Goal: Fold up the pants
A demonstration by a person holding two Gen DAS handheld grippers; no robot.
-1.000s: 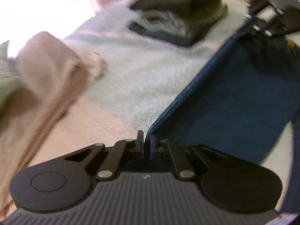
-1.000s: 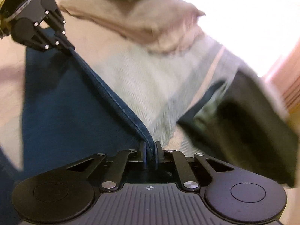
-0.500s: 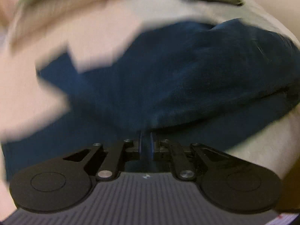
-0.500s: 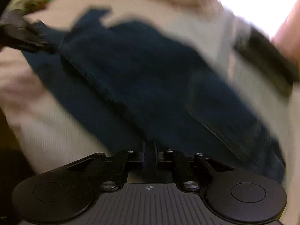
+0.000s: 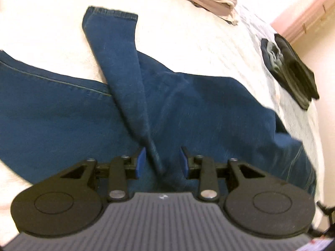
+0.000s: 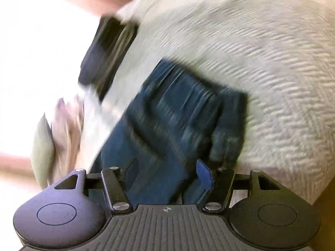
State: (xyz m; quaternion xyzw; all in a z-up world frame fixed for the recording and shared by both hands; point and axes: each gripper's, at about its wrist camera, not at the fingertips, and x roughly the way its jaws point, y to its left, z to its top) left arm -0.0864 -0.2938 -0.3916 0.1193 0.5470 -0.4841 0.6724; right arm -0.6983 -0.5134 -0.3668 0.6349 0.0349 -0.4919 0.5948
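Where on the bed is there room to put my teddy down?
Free: bare bedspread between the jeans, the tan clothes and the dark folded pile. Also left of the jeans' leg cuff. Crowded: near both open tongs, where denim covers everything.

The left wrist camera sits just behind the left gripper, low and close over the dark blue denim pants, looking across the cream herringbone-weave bedspread toward its far edge. The right wrist camera sits behind the right gripper, equally close above the pants, facing along the bedspread; its picture is blurred. Both views share the pants, the bedspread and the folded stack of dark clothes.
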